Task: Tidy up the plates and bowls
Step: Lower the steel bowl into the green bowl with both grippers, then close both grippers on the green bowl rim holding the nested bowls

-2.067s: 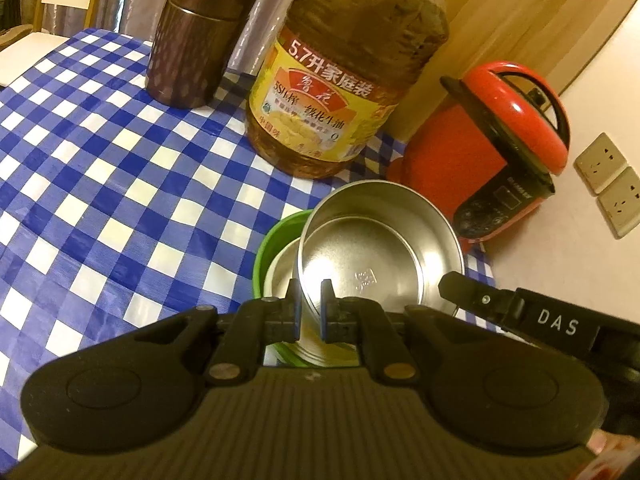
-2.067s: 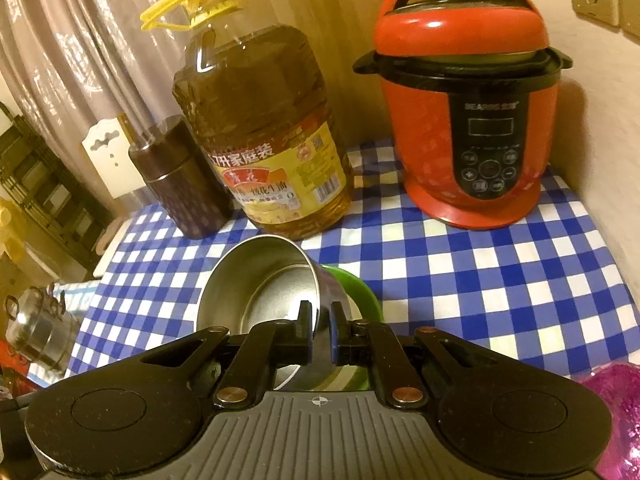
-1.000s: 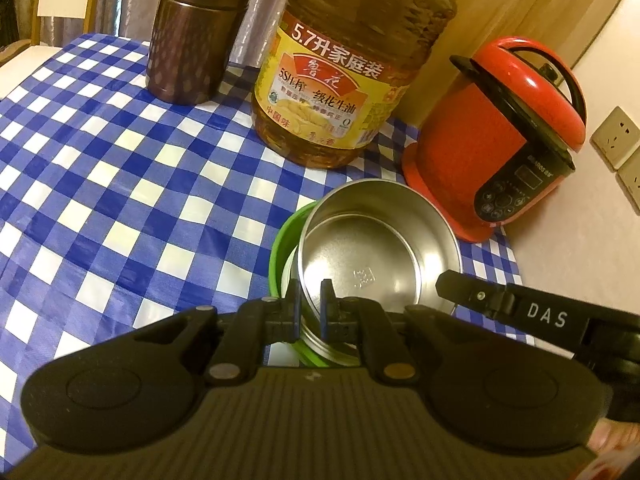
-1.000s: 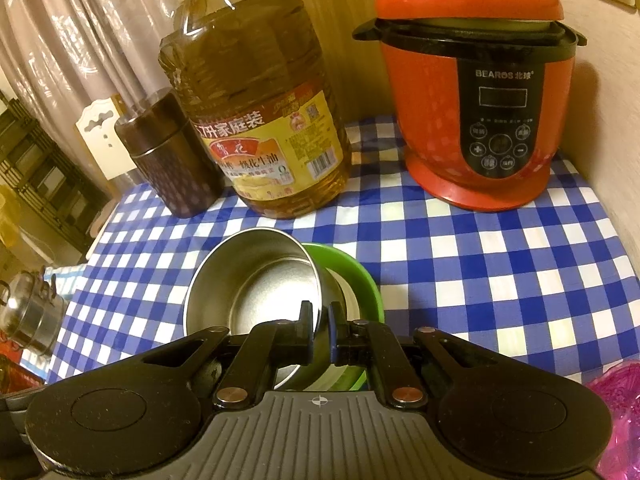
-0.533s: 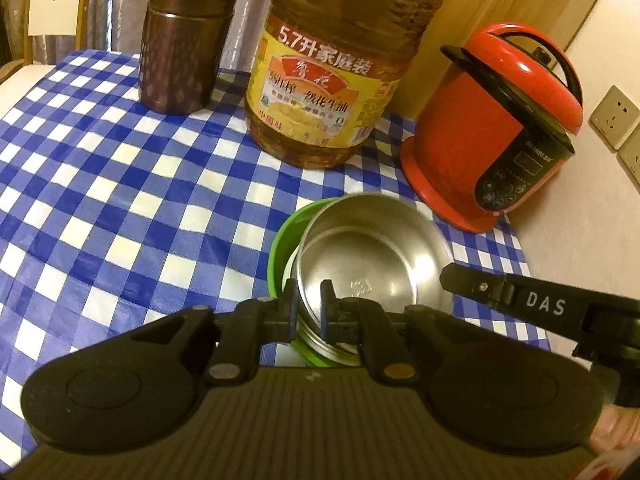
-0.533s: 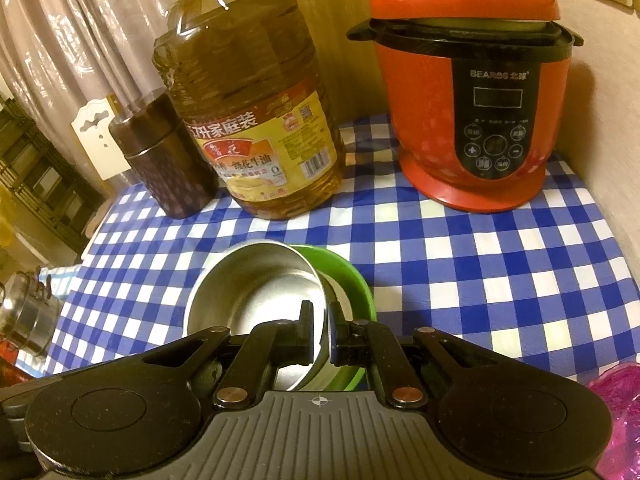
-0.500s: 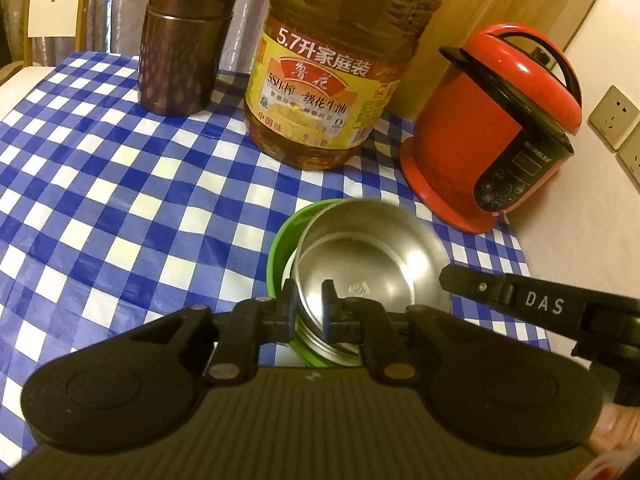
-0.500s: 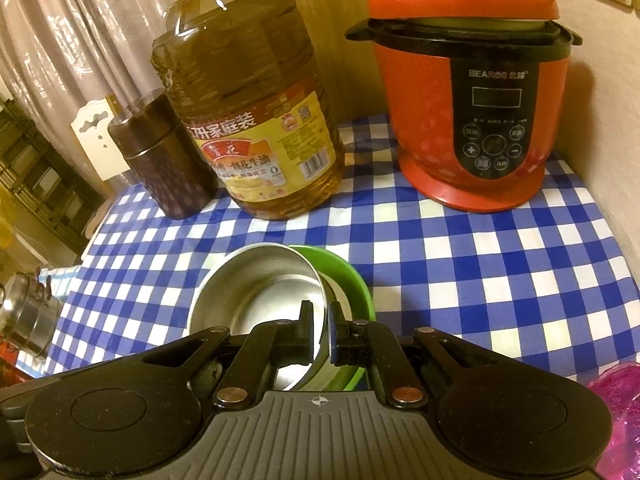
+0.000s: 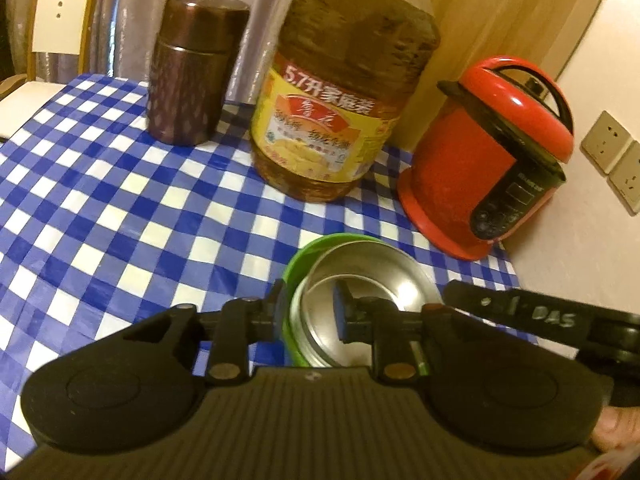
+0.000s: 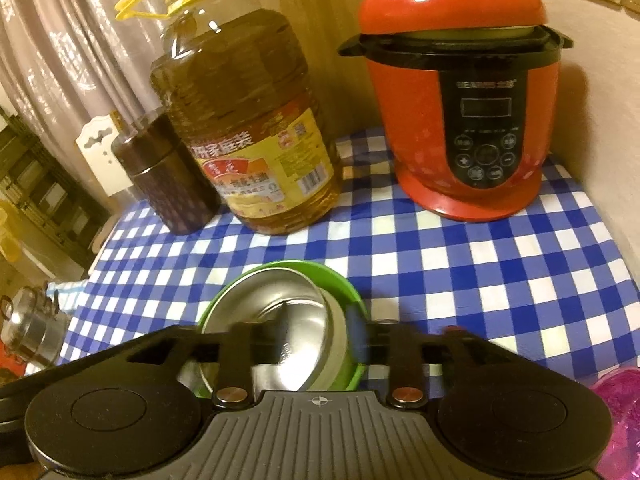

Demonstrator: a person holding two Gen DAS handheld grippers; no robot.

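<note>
A steel bowl [image 9: 372, 276] sits nested inside a green bowl [image 9: 298, 258] on the blue checked tablecloth. My left gripper [image 9: 309, 307] straddles the near rims of both bowls. Its jaws are opening, and the pads stand clear of the metal. In the right wrist view the steel bowl [image 10: 276, 304] and the green bowl [image 10: 346, 286] lie just ahead. My right gripper [image 10: 320, 338] is opening too, with one finger inside the steel bowl and the other outside the green rim. The right gripper [image 9: 520, 316] also reaches in from the right of the left wrist view.
Behind the bowls stand a large oil bottle [image 9: 336, 120], a brown canister [image 9: 188, 80] and a red cooker [image 9: 492, 152] against the wall. Wall sockets [image 9: 612, 156] are at the right. A pink object [image 10: 620, 420] lies near the right gripper, a steel pot [image 10: 28, 332] off the table's left.
Both grippers were shut on the steel bowl's rim and have opened off it. The bowl, tilted before, has settled down into the green bowl.
</note>
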